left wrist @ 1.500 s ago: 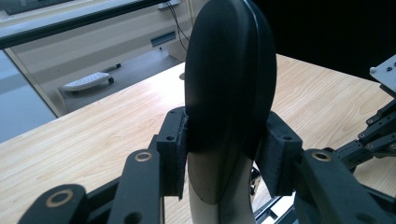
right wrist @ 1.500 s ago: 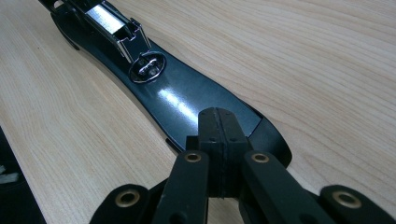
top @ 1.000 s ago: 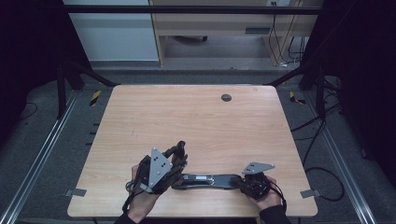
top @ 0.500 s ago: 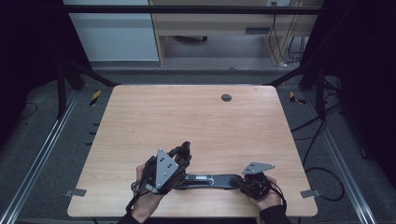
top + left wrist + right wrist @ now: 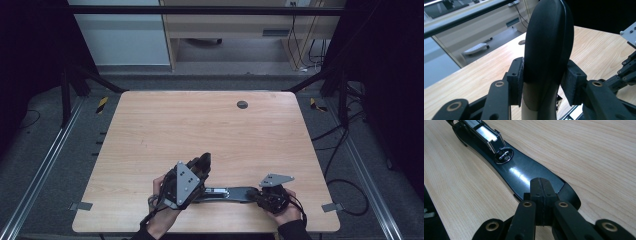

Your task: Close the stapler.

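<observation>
Left tool (image 5: 544, 82) clamping raised stapler arm (image 5: 549, 40), right tool (image 5: 541, 195) closed, pressing stapler base (image 5: 524, 172)

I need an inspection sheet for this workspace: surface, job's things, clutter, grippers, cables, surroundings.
Surface: wooden table, round grommet near the far edge.
Job's things: black stapler opened flat at the near edge; its top raised.
Clutter: nothing seen.
Grippers: left gripper has its jaws pressed on the stapler's top; right gripper has its jaws shut, resting on the base's end.
Cables: a cable loops on the floor at the right.
Surroundings: dark frame, wooden desk behind.
</observation>
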The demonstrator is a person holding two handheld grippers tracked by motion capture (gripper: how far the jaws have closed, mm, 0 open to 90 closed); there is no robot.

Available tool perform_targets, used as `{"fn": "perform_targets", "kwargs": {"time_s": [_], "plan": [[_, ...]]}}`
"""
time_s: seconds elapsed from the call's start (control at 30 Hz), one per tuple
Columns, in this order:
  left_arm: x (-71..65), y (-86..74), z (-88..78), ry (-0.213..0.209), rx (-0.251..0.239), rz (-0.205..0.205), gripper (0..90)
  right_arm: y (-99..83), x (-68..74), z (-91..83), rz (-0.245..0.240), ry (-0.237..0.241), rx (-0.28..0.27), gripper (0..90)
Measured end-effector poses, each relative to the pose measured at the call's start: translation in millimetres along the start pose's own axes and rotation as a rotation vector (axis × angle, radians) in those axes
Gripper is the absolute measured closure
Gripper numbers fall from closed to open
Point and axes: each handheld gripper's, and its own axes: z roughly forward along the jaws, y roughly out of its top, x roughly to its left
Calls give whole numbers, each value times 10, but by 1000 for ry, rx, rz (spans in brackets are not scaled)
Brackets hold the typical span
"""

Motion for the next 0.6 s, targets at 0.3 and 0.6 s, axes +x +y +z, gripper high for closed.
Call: {"fn": "perform_targets", "kwargs": {"time_s": [0.3,0.6], "plan": [[-130,19,66,33,7,48,562,-2,-1,1,-6,1,-3,900],[-225,29,120,54,11,89,565,-3,-4,-2,-3,3,-1,900]]}}
